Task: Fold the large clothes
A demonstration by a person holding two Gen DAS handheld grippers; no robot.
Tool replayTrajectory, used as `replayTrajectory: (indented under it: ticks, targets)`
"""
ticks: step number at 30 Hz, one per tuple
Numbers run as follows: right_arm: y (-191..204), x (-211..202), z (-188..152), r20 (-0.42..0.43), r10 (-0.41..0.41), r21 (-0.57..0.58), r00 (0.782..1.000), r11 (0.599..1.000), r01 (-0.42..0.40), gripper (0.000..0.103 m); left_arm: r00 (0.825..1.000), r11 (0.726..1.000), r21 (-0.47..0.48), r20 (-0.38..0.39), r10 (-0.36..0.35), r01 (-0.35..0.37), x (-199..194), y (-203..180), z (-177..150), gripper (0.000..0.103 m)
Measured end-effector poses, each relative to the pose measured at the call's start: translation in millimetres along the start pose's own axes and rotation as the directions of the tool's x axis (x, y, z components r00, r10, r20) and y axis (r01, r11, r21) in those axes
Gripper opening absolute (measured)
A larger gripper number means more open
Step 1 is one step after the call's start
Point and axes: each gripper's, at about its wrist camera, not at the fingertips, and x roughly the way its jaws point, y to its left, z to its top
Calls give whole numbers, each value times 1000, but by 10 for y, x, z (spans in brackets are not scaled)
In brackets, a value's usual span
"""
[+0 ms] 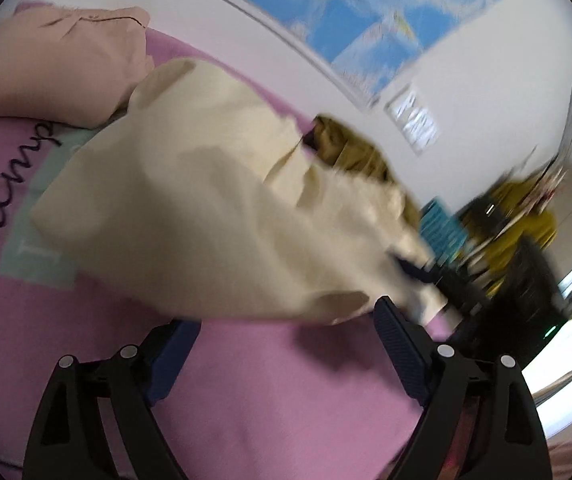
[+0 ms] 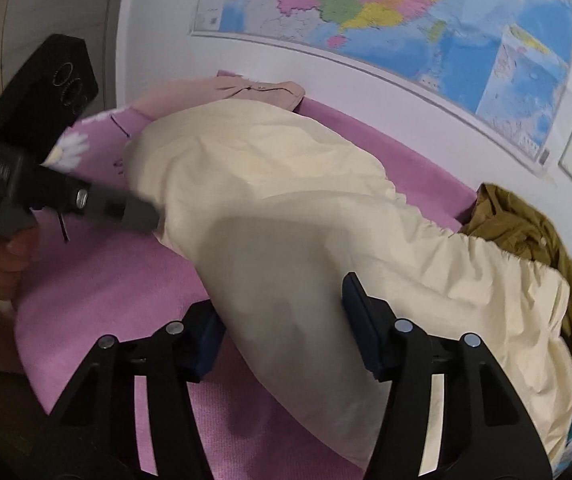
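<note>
Pink bedding (image 2: 133,288) covers the work surface under a wall map (image 2: 426,28), and a cream garment (image 2: 286,208) lies across it — one end near a folded peach garment (image 2: 269,94), the other reaching a crumpled olive garment (image 2: 526,232). Left gripper (image 1: 286,320) hovers at the cream cloth's near edge with jaws spread wide, nothing pinched. Right gripper (image 2: 281,312) straddles a fold of the same cloth; its blue pads (image 2: 356,312) stand apart — whether they press it I cannot tell.
</note>
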Motion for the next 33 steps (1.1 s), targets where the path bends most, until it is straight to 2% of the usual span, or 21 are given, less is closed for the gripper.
replayTrajectory:
  ticks: [7, 12, 15, 17, 19, 21, 24, 25, 27, 30, 33]
  targets:
    - [-1, -2, -23, 1, 23, 36, 1000, 999, -23, 55, 1000, 993, -117, -4, -15, 15, 236, 106, 195, 84]
    - [-4, -26, -57, -7, 47, 78, 999, 996, -46, 58, 997, 991, -118, -59, 48, -54, 496, 77, 357, 84]
    - [-114, -197, -123, 28, 120, 181, 992, 976, -123, 64, 993, 989, -100, -68, 99, -105, 557, 72, 408, 73]
    - [-282, -400, -245, 71, 174, 291, 982, 938, -187, 69, 987, 987, -70, -70, 143, -148, 572, 61, 401, 65]
    - [-560, -629, -487, 127, 214, 435, 969, 866, -248, 75, 982, 982, -51, -66, 177, -181, 561, 60, 384, 56]
    - [-853, -817, -827, 170, 237, 584, 957, 758, -291, 77, 979, 979, -50, -64, 193, -197, 536, 72, 371, 50]
    - [-1156, -1006, -1276, 160, 174, 722, 972, 651, -235, 78, 978, 978, -47, -64, 199, -202, 512, 100, 360, 49]
    - [-1263, -1063, -1474, 141, 144, 779, 979, 594, -200, 78, 977, 978, -42, -65, 203, -206, 506, 101, 357, 49]
    - [-1402, -1139, -1754, 145, 115, 849, 983, 495, -184, 78, 975, 976, -32, -65, 214, -217, 524, 87, 357, 49]
    - [-1567, -1185, -1950, 157, 60, 895, 986, 414, -168, 78, 974, 975, -24, -66, 218, -220, 534, 82, 363, 49]
    - [-1674, -1170, -2044, 131, 1, 927, 991, 355, -123, 77, 974, 975, -21, -67, 217, -219, 531, 86, 364, 49]
